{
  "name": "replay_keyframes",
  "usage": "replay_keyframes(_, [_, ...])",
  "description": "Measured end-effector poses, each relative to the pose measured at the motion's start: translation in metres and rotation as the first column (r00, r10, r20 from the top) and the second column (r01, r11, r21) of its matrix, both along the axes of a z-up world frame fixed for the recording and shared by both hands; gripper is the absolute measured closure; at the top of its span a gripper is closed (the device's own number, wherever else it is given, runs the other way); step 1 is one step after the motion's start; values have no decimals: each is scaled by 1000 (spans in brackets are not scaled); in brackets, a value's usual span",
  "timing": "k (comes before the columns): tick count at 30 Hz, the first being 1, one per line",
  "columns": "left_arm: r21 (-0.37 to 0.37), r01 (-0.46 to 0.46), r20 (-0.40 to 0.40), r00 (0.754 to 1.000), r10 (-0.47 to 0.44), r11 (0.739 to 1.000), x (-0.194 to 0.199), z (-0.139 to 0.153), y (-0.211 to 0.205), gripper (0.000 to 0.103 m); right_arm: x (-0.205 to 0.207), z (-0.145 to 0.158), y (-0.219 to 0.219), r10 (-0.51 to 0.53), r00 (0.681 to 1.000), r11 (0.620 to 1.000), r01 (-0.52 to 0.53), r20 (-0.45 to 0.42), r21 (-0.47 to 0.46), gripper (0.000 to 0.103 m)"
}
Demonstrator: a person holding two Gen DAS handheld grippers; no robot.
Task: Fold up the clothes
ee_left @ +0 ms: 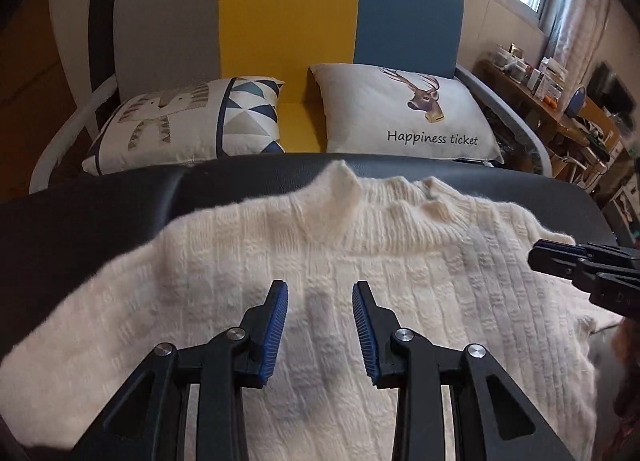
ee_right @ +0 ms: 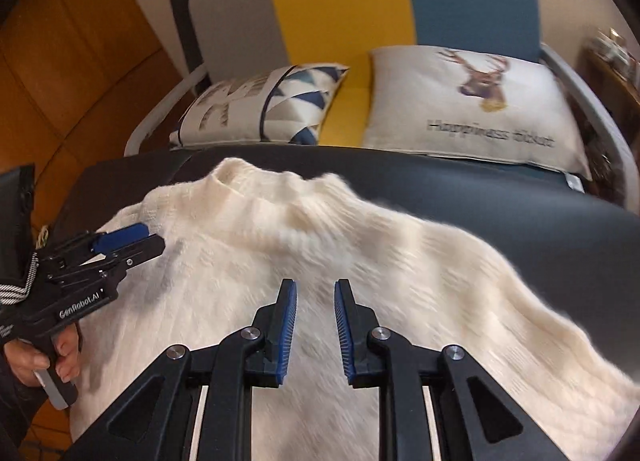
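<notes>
A cream knitted sweater (ee_left: 280, 261) lies spread flat on a dark padded surface (ee_left: 80, 229), collar at the far side. It also shows in the right wrist view (ee_right: 320, 245). My left gripper (ee_left: 320, 289) is open and empty, just above the sweater's chest. It appears at the left of the right wrist view (ee_right: 136, 239), over the sweater's left shoulder. My right gripper (ee_right: 316, 287) is open and empty above the sweater's middle. It enters the left wrist view from the right (ee_left: 560, 257), over the right shoulder.
Behind the dark surface (ee_right: 520, 213) stands a sofa with a grey, yellow and blue back (ee_left: 288, 21) and two cushions, one patterned (ee_left: 180, 125), one with a deer (ee_left: 408, 113). A cluttered desk (ee_left: 560, 101) is at the far right. Wooden panels (ee_right: 80, 61) are at the left.
</notes>
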State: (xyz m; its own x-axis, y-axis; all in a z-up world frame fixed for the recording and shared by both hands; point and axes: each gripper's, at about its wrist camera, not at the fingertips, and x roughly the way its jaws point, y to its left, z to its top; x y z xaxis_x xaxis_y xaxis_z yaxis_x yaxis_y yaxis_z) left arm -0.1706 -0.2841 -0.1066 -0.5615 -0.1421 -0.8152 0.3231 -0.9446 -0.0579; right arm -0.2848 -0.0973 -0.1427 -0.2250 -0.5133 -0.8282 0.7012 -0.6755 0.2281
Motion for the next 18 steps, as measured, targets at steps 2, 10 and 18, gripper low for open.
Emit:
replay_keyframes(2, [-17,12,-2,1000,-12,1000,-12,-2,-8,70,-6,-9,-21,22,1000,999,-21,-13,29,84])
replay_keyframes(10, [-14,-69,58,996,70,998,-50,-31,-31,69,-40,-30,-21,-109,994,992,110,-24,55,87])
replay_keyframes(18, [72,-128,10,992,128,989,-23,-17,-35,67,-31,-12,9,-89,995,994,92,47,-55,84])
